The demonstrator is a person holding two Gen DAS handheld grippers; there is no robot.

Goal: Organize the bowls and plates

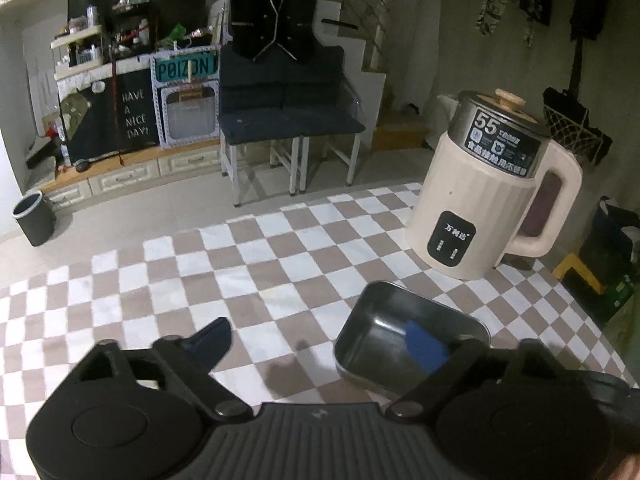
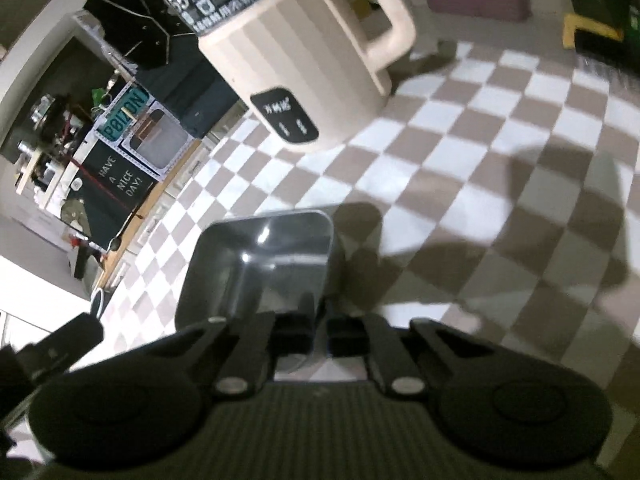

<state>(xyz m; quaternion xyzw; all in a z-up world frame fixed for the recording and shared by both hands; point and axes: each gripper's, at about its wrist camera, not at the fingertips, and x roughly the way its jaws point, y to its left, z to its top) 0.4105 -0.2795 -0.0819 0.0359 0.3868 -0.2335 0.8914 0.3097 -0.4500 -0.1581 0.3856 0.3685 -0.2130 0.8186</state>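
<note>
Checkered table [image 1: 248, 264] in a dim, cluttered room.

Only the left view takes in the chairs [image 1: 288, 120] and bin [image 1: 34, 218] beyond; only the right view shows the right gripper [image 2: 318, 330] pressed together on the near rim of the square dish [image 2: 264, 264]. The left gripper [image 1: 320, 344] is spread wide, one blue fingertip [image 1: 424, 346] over the dish [image 1: 400, 336], not pinching it. The dish sits just in front of the kettle [image 1: 492, 196]; nothing stands between them.
</note>
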